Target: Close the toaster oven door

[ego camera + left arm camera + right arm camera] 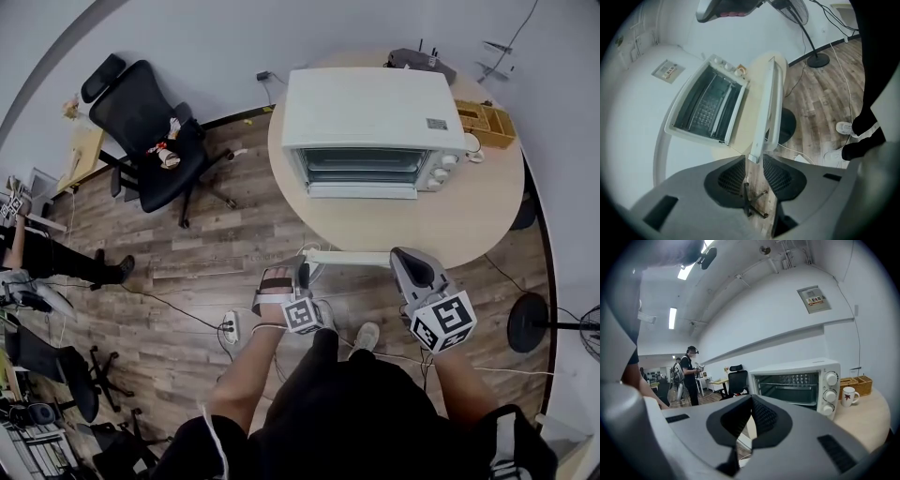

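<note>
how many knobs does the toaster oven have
3, in one column at the right end of the toaster oven's front: top knob, middle knob, bottom knob. None seem hidden.

Likely an office: black swivel chair (145,122), desk (82,150) beside it, laminate floor (216,272).

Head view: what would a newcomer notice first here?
The white toaster oven on the round table, its front standing open and showing the rack inside. Next, a long white panel at the table's near edge, one end between the left gripper's open jaws.
</note>
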The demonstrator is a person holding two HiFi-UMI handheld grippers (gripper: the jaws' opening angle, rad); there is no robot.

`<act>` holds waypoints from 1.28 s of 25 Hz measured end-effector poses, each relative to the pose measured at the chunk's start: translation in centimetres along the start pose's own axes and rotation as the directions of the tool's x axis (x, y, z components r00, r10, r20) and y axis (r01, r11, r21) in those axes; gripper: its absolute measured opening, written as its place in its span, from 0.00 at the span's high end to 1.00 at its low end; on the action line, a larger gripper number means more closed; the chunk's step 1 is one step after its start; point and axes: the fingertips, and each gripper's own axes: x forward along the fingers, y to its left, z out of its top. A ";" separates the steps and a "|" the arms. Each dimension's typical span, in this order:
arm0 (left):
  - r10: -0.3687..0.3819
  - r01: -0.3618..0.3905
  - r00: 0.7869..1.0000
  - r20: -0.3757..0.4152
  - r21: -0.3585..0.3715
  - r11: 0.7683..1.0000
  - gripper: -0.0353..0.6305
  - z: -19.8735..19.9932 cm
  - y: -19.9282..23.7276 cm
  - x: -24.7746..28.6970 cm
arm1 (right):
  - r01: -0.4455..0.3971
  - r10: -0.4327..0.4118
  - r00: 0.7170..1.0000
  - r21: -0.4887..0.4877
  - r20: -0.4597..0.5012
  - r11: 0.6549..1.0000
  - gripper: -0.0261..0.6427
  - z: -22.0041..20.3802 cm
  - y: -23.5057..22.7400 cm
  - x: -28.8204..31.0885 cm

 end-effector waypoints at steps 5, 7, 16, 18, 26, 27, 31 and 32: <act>-0.005 0.005 1.000 -0.002 0.048 0.999 0.79 0.1 -0.5 0.9 | -0.002 0.002 1.000 -0.008 -0.005 1.000 0.96 0.0 0.0 0.7; -0.005 0.005 1.000 -0.006 0.067 0.998 0.79 0.1 -0.9 1.2 | -0.007 0.007 1.000 -0.012 -0.009 1.000 0.96 -0.2 0.2 0.8; -0.043 0.043 0.999 -0.007 0.148 0.988 0.81 0.4 -2.1 1.9 | 0.018 -0.018 1.000 -0.001 -0.022 1.000 0.96 -0.7 -0.5 0.9; -0.048 0.048 0.999 -0.001 0.155 0.987 0.81 0.4 -2.1 1.8 | 0.024 -0.024 1.000 -0.001 -0.021 1.000 0.96 -0.6 -0.7 0.8; -0.045 0.040 0.999 0.023 0.174 0.984 0.86 0.6 -1.4 1.7 | 0.035 -0.035 0.999 0.014 -0.001 0.999 0.96 -0.1 -1.4 1.2; -0.054 0.050 0.998 0.019 0.172 0.984 0.87 0.6 -1.5 1.7 | 0.035 -0.035 0.999 0.014 0.004 0.999 0.96 0.1 -1.4 1.3; -0.033 0.030 0.999 0.012 0.178 0.984 0.88 0.4 -1.0 1.3 | 0.029 -0.029 1.000 0.017 0.011 0.999 0.96 0.2 -1.2 1.7; -0.021 0.019 1.000 0.010 0.184 0.983 0.88 0.4 -0.6 1.2 | 0.028 -0.028 1.000 0.017 0.011 0.999 0.96 0.1 -1.1 1.7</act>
